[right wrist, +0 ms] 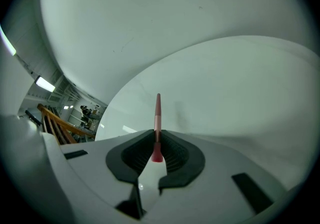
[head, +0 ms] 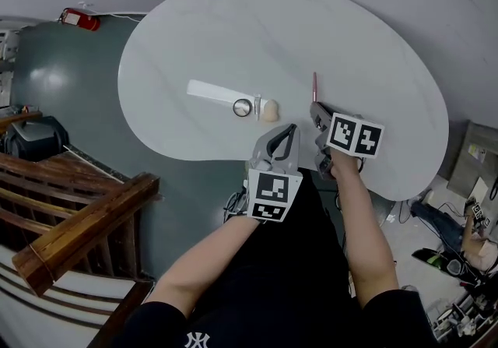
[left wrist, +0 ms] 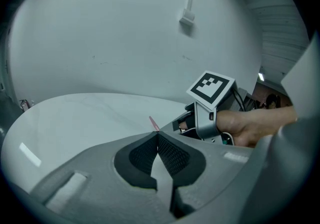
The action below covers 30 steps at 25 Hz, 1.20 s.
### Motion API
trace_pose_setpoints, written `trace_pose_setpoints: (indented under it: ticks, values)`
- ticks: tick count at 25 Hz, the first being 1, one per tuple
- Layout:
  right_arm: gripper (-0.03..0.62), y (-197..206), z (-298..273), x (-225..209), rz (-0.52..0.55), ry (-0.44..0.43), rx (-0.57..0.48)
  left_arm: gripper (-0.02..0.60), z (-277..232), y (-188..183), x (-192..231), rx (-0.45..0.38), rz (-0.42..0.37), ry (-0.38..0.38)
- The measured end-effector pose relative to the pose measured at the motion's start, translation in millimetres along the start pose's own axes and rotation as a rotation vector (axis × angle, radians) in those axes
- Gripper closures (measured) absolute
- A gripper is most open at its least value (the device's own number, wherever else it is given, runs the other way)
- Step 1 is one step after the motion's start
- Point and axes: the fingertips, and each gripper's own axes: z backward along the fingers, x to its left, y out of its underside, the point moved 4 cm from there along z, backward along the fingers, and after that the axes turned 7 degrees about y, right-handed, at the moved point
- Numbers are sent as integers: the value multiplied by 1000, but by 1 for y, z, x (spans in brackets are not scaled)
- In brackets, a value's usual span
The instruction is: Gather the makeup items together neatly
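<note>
Left gripper [head: 289, 131]: jaws closed, empty. Right gripper [head: 314, 110], just right of it: clamped on red stick [right wrist: 158, 118]. Both forearms extended.

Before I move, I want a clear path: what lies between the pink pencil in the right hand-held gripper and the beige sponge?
Nothing: the head view shows only bare table between the pink pencil and the beige sponge.

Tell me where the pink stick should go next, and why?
Probably leftward, to be laid down beside the beige sponge. The right gripper is shut on the pink pencil, apart from the other items, while the sponge, the small round jar and the long white item lie in a row on the table. Setting it next to them should complete the group.
</note>
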Motion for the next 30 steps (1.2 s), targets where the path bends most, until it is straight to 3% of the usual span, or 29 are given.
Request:
trace_pose_setpoints:
  ticks: [11, 25, 30]
  values:
    - [539, 54, -13, 28, -26, -16, 15, 572, 21, 27, 10, 26, -3, 6]
    - [539, 64, -43, 38, -44, 11, 27, 572, 41, 43, 29, 33, 26, -26]
    - [537, 64, -44, 38, -64, -17, 26, 572, 44, 42, 31, 30, 31, -33]
